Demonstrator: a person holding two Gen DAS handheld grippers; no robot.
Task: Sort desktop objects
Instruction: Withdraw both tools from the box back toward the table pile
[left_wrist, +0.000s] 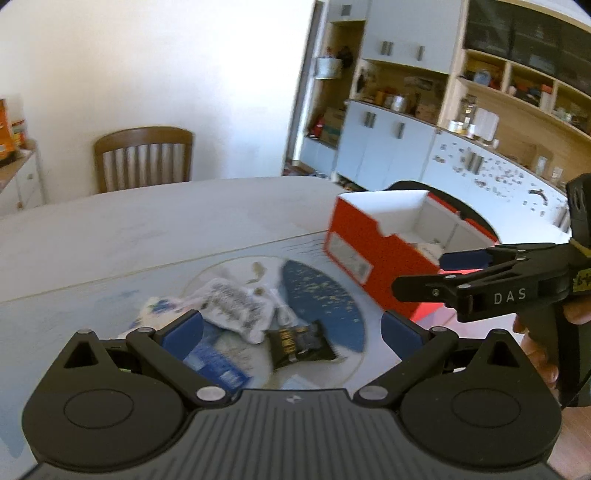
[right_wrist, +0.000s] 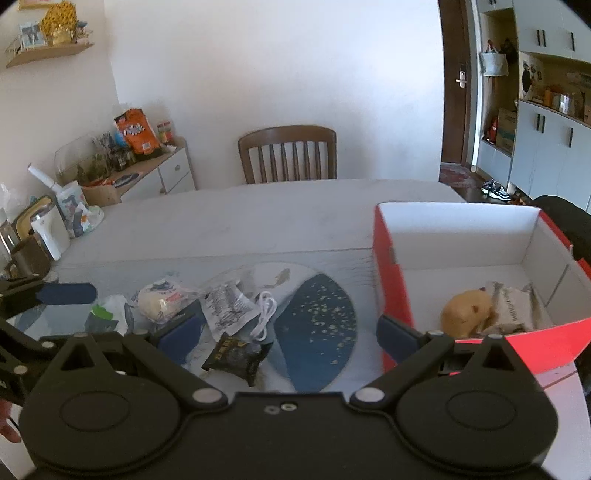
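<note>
Just beyond both fingers (right_wrist: 177, 338), black packet (right_wrist: 238, 356)

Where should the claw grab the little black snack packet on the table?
Probably the flat crimped end of the black packet, coming straight down from above. It lies flat and tilted on the table, so the sides give nothing to pinch. Its lower end looks free of the white cable and the clear printed bag. The right claw is open above it.

Red shoebox (right_wrist: 391, 295), open and white inside, stands on the table's right side and holds a tan plush toy (right_wrist: 467, 312) beside a crumpled white packet (right_wrist: 511, 308). Left of it lie, loosely heaped, a black snack sachet (right_wrist: 238, 354), a printed clear bag (right_wrist: 229, 306), a coiled white cable (right_wrist: 266, 317) and a wrapped white bun (right_wrist: 160, 301).
</note>
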